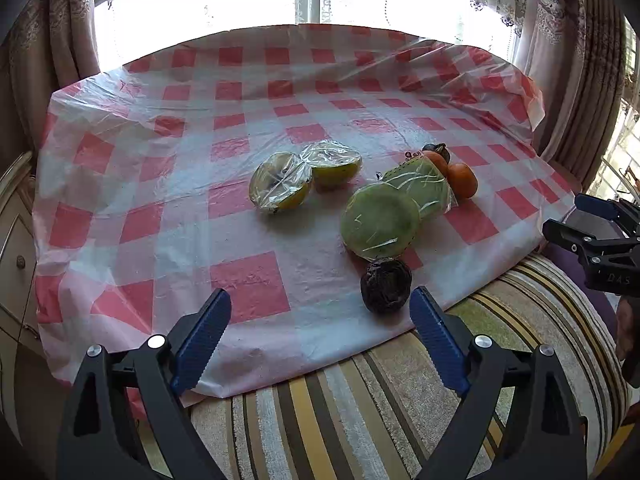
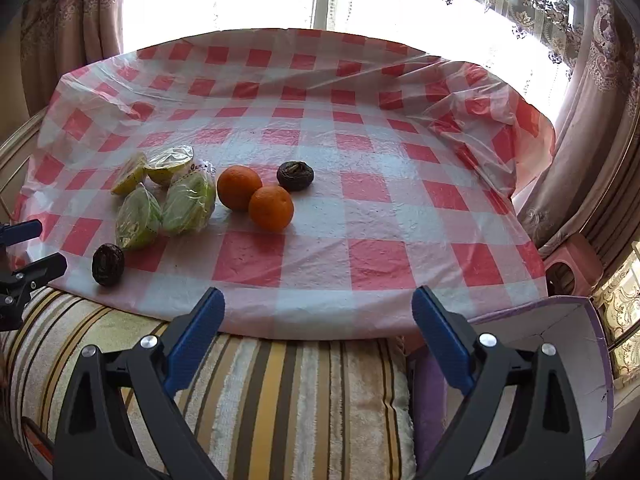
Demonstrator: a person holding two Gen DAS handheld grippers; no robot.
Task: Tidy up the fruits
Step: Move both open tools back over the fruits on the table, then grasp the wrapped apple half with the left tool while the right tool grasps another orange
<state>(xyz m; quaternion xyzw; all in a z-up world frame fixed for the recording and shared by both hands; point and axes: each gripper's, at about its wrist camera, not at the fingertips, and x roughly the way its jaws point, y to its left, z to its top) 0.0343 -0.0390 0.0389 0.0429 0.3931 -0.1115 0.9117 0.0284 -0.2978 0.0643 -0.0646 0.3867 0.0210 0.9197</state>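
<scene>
Checked plastic cloth [image 2: 360, 216] covered the table; all the fruit lay on its near left part in the right wrist view, near the striped towel [image 2: 280, 392] at the front edge.

Largest: two green melon halves [image 1: 380, 220], film-wrapped, touching each other. Judged heavy, firm, and slick from the film; the cut face looked too wide for the jaws, so a hold across the rounded rind seemed best.

Next: two yellow-green wrapped halves [image 1: 280, 182], side by side, just behind the melon pieces. Probably lighter, same slippery film, softer flesh; a gentle squeeze was advised.

Then two oranges [image 2: 271, 207], touching, unwrapped. Firm, dimpled skin, likely to roll; grip across the middle.

Smallest: two dark wrinkled fruits, one [image 1: 386, 285] at the cloth's front edge beside the melon, the other [image 2: 295, 176] just behind the oranges. Light, probably soft and easily bruised.

Left gripper [image 1: 320, 312] stood wide open, holding nothing, with the near dark fruit just ahead of its right finger. Right gripper [image 2: 318, 308] likewise gaped wide and empty over the cloth's edge.
</scene>
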